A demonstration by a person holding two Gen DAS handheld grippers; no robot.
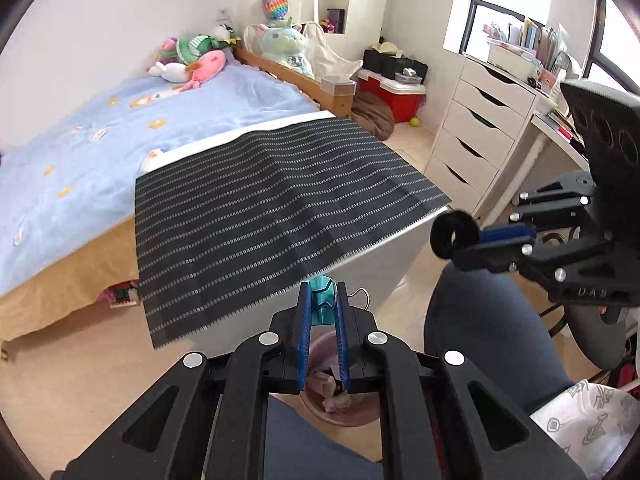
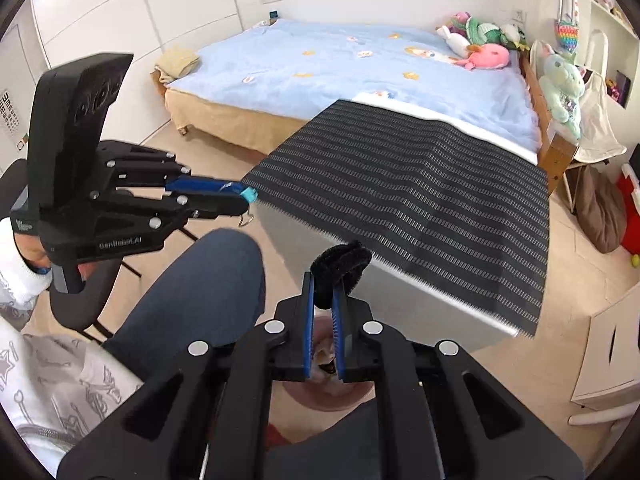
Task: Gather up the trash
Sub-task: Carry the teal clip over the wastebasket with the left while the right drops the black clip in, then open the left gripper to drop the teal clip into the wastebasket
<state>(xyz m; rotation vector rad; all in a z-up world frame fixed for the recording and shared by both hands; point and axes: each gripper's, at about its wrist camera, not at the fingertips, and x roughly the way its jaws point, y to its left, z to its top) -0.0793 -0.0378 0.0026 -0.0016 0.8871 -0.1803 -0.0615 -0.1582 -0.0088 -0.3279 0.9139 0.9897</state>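
Left wrist view: the left gripper (image 1: 323, 300) had its jaws clamped on a teal clip (image 1: 322, 294) with a wire hook. The right gripper (image 1: 486, 238) had its jaws clamped on a black fuzzy ring (image 1: 452, 234). Both items were held in the air past the near edge of the bench (image 1: 384, 264), which carried a striped mat (image 1: 276, 200). A pink bin (image 1: 340, 408) with crumpled scraps inside stood on the floor directly beneath the left gripper, between the person's knees (image 1: 488, 328). Right wrist view: the ring (image 2: 340, 264) sat pinched at the tips of the right gripper (image 2: 322, 292), above the same bin (image 2: 320, 392). A bed (image 2: 320, 68) stood behind the bench.
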